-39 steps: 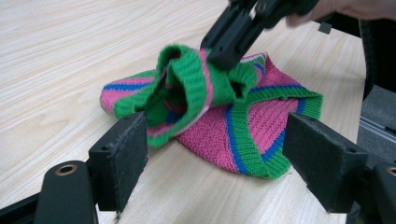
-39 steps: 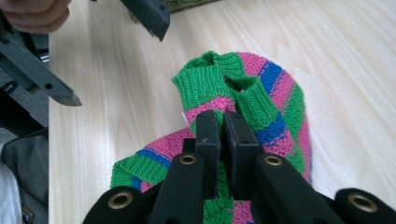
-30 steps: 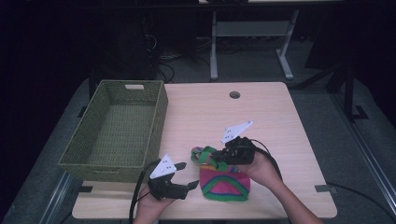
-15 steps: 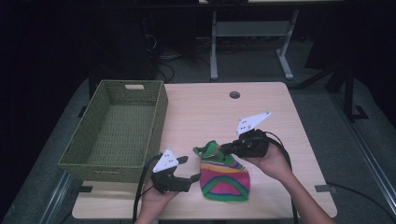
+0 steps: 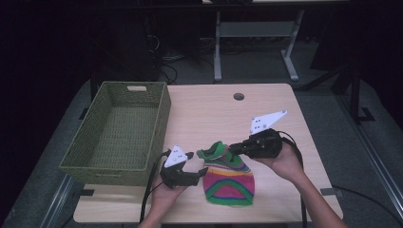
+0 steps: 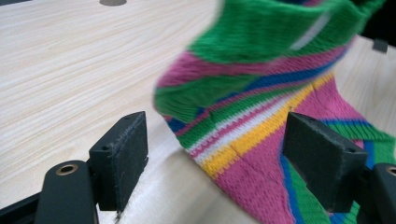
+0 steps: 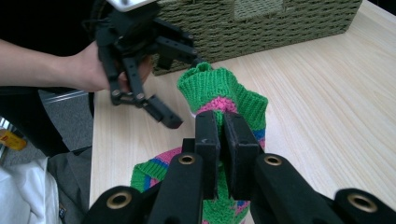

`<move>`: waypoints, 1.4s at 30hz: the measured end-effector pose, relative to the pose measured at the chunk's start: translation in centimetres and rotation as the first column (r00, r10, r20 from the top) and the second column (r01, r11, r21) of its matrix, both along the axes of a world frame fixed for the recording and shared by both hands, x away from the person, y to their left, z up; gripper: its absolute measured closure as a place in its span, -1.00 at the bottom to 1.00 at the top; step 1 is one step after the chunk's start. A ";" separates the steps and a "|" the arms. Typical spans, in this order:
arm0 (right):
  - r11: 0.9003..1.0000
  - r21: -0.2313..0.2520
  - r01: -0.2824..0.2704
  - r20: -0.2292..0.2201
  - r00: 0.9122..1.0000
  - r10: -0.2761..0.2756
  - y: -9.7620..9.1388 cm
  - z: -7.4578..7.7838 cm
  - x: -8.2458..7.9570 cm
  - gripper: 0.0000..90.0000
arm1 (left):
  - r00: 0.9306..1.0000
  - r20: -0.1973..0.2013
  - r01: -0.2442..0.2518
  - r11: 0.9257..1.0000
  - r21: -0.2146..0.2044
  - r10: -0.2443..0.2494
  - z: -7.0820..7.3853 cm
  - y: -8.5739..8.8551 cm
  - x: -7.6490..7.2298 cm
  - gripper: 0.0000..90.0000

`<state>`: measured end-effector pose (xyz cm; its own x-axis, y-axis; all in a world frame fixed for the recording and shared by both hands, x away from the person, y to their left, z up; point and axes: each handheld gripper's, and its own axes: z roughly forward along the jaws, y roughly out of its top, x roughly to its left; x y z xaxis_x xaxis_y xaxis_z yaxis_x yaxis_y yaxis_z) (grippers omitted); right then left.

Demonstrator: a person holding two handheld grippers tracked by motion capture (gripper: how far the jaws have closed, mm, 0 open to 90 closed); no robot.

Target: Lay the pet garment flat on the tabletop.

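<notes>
A knit sock (image 5: 229,179) striped in green, pink, yellow and blue lies on the wooden table (image 5: 266,109), toe toward the front edge. My right gripper (image 5: 233,149) is shut on the sock (image 7: 211,86) near its green cuff, and that end is raised off the wood, the jaws (image 7: 222,122) pressed together on the knit. My left gripper (image 5: 197,163) stands open at the sock's left side. In the left gripper view the sock's (image 6: 261,70) edge lies between the spread pads (image 6: 123,149), untouched. The left gripper (image 7: 186,91) shows beyond the cuff.
A green woven basket (image 5: 164,118) stands on the left half of the table, its wall (image 7: 280,28) just behind the sock. A cable hole (image 5: 238,96) sits near the table's far edge. Bare wood stretches across the far right of the table.
The right gripper has drawn the cuff up and to the right, so the bunched sock now lies stretched out. The left gripper has shifted a little toward the sock's left edge.
</notes>
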<state>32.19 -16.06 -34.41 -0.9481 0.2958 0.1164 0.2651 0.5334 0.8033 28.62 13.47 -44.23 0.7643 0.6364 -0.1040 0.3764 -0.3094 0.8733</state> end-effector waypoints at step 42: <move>0.984 -0.016 0.180 0.000 0.984 -0.180 -5.0 -1.7 1.9 0.88 | 0.995 0.034 0.094 0.995 0.036 -0.095 2.3 -3.5 3.1 0.83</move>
<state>34.04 -21.07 -36.08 -0.8792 0.4632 0.1116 0.3588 0.4896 0.7947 31.69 9.96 -41.89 0.8240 0.5639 -0.0547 0.3126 -0.3721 0.8740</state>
